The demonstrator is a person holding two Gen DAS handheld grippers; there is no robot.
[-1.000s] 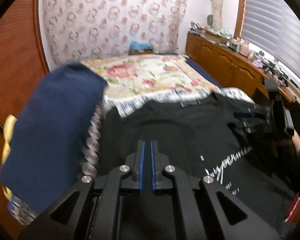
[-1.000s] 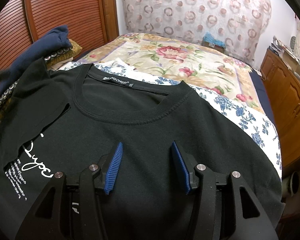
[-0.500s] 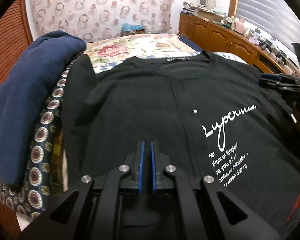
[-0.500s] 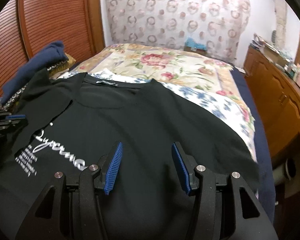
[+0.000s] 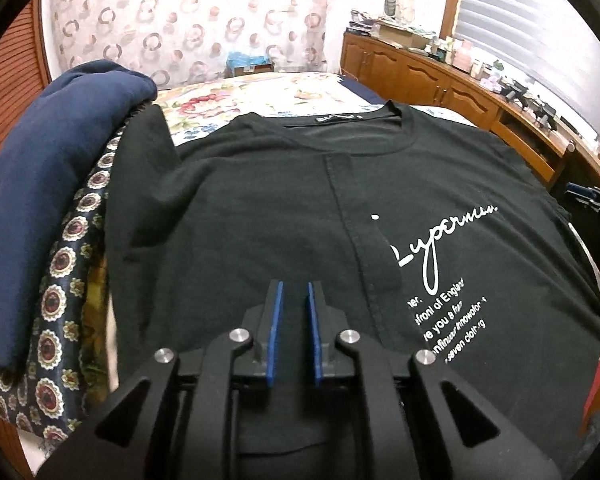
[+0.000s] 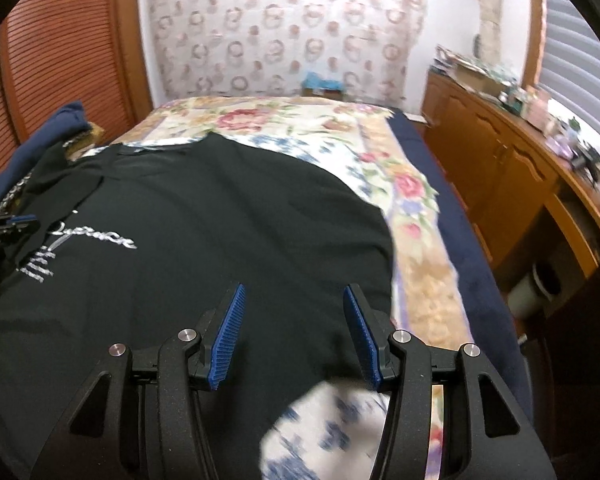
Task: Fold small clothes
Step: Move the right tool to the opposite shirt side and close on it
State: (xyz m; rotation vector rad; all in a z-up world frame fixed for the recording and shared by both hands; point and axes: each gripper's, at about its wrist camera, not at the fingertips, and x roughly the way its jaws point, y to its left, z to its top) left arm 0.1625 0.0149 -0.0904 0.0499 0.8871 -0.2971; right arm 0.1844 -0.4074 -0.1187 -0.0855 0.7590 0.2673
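Note:
A black T-shirt (image 5: 260, 208) with white script print (image 5: 440, 240) lies face up on the bed, its left side folded in over the chest along a straight edge. My left gripper (image 5: 294, 285) hovers low over that folded part near the hem. Its jaws are opening and stand a little apart with no cloth between them. In the right wrist view the T-shirt (image 6: 220, 220) fills the left half. My right gripper (image 6: 295, 287) is open above the shirt's right edge with nothing between its fingers. Each gripper shows at the edge of the other's view.
A navy garment (image 5: 48, 168) and a medallion-patterned cloth (image 5: 60, 280) are piled left of the shirt. The floral bedspread (image 6: 300, 128) stretches beyond it. A cluttered wooden cabinet (image 6: 520, 184) runs along the right, and a louvred wooden door (image 6: 60, 60) stands at the left.
My left gripper sank closer to the shirt and its jaws parted slightly. My right gripper swept rightward across the shirt, from below the collar to the right edge, staying open.

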